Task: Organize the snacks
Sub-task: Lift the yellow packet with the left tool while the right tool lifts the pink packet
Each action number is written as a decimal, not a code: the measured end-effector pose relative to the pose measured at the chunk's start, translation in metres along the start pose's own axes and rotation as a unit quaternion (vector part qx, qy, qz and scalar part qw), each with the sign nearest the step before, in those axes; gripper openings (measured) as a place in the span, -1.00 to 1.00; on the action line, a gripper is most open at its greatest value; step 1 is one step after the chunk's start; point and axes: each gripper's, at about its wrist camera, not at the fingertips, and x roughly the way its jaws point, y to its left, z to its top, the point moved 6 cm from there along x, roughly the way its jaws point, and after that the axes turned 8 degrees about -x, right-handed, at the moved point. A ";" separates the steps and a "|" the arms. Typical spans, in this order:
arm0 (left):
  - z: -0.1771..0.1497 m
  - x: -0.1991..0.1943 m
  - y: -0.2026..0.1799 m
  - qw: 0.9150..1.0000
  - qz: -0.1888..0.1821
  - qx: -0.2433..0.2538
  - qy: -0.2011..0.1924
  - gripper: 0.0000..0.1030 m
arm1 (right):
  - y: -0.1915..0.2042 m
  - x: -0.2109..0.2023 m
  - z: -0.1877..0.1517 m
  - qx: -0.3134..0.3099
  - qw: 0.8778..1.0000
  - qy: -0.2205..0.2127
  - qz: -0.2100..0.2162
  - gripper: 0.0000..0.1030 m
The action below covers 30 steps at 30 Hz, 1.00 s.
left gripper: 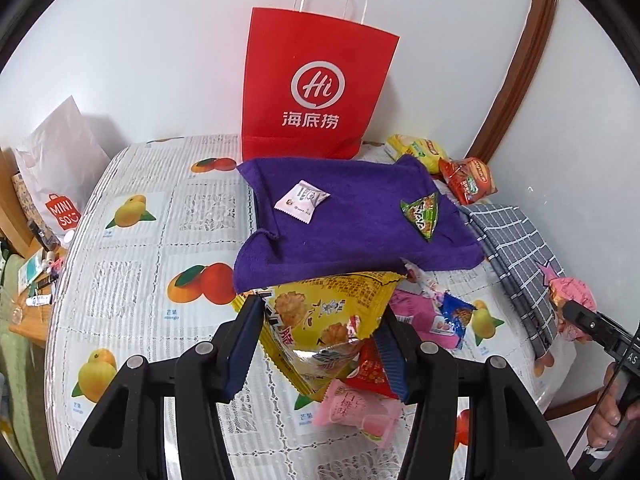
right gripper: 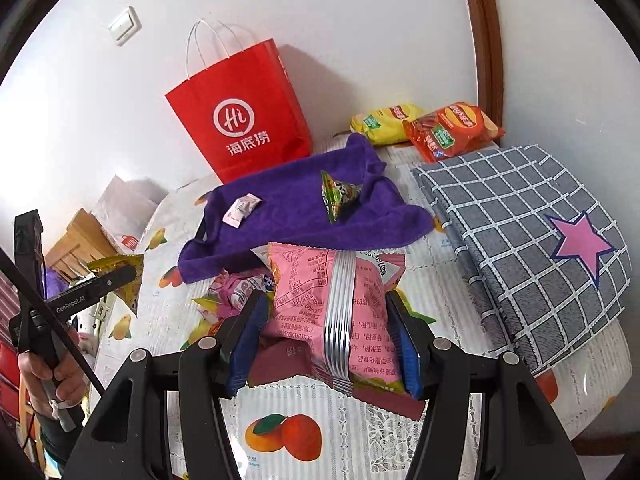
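Note:
My left gripper [left gripper: 320, 340] is shut on a yellow snack packet [left gripper: 320, 312], held above the table. My right gripper [right gripper: 326, 340] is shut on a pink snack packet [right gripper: 332, 312], its silver seam facing me. Behind both lies a purple towel [left gripper: 352, 216] carrying a small white candy packet [left gripper: 302, 200] and a green triangular packet [left gripper: 424, 212]. A red paper bag [left gripper: 316, 80] stands upright against the wall behind the towel. Under the grippers, loose snacks lie on the fruit-print tablecloth [left gripper: 140, 264]: a pink peach packet [left gripper: 352, 404], a red one [left gripper: 370, 368] and a blue one [left gripper: 456, 316].
A folded grey checked cloth [right gripper: 520, 232] with a pink star lies at the right. Yellow [right gripper: 384, 122] and orange [right gripper: 452, 128] chip bags sit by the wall behind it. A white Miniso bag [left gripper: 60, 184] stands off the table's left edge. A wooden door frame [right gripper: 484, 60] rises at the right.

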 end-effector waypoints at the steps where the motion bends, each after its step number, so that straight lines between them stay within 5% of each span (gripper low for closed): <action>1: 0.000 -0.001 -0.001 1.000 0.000 0.000 -0.001 0.02 | 0.000 -0.002 0.001 0.000 1.000 -0.002 0.000 0.13; 30: 0.025 -0.020 -0.019 0.999 -0.043 -0.021 -0.016 0.02 | 0.023 -0.025 0.047 -0.037 0.998 -0.042 -0.022 0.13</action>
